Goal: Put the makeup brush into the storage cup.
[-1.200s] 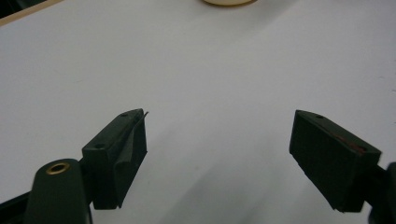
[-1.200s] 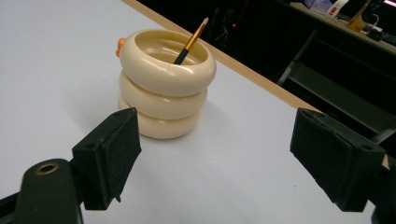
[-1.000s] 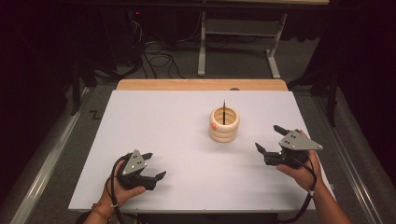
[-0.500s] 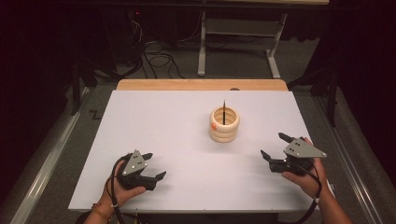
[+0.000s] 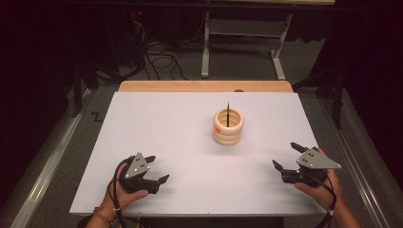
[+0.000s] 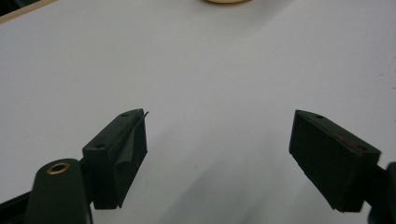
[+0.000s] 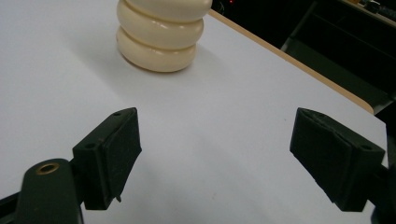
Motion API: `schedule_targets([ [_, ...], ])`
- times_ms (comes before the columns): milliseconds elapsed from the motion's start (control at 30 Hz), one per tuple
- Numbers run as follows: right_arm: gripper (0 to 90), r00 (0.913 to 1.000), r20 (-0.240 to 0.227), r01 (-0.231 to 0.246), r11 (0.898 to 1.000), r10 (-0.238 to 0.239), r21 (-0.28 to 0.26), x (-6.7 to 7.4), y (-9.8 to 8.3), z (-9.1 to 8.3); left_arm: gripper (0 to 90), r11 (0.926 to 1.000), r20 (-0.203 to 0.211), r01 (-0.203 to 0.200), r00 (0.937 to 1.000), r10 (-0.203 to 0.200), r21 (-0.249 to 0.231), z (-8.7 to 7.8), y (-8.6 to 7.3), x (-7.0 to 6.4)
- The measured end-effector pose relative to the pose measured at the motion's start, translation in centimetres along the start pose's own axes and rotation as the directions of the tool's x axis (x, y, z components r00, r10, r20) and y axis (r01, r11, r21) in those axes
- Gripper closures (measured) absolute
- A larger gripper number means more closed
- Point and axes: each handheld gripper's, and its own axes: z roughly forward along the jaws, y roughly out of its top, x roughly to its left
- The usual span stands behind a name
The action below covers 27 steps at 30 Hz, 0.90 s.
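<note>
A stack of cream rings (image 5: pixel 228 127) sits on a thin dark peg (image 5: pixel 227 113) near the middle of the white table (image 5: pixel 190 123); an orange spot marks one ring's left side. The stack's lower rings (image 7: pixel 160 32) show at the top of the right gripper view, and its base edge (image 6: pixel 226 1) at the top of the left gripper view. My left gripper (image 5: pixel 157 169) rests at the front left, open and empty. My right gripper (image 5: pixel 286 156) is at the front right, open and empty. In both gripper views, the gripper (image 6: pixel 219 140) and the gripper (image 7: pixel 217 149) have jaws spread wide over bare table.
A wooden strip (image 5: pixel 204 86) runs along the table's far edge. Beyond it are a dark floor, cables (image 5: pixel 161 52) and a metal stand (image 5: pixel 247 33). A grey rail (image 5: pixel 47 156) runs along the left side.
My right gripper has moved down toward the front edge and slightly right. The left gripper and the ring stack have stayed put.
</note>
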Motion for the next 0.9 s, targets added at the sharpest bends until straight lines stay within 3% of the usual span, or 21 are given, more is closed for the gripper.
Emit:
schedule_targets([
  [400,17.0,0.9998,0.005,0.019,1.000,-0.019,0.022,0.3,-1.9,-1.3,19.9,1.0000,0.000,0.000,1.0000,0.000,0.001,0.1,0.0,-0.1],
  [900,17.1,0.9986,0.020,-0.050,0.999,0.050,-0.008,-0.3,-3.7,-2.7,20.0,1.0000,0.002,0.002,1.0000,-0.002,-0.001,0.1,0.0,-0.1],
])
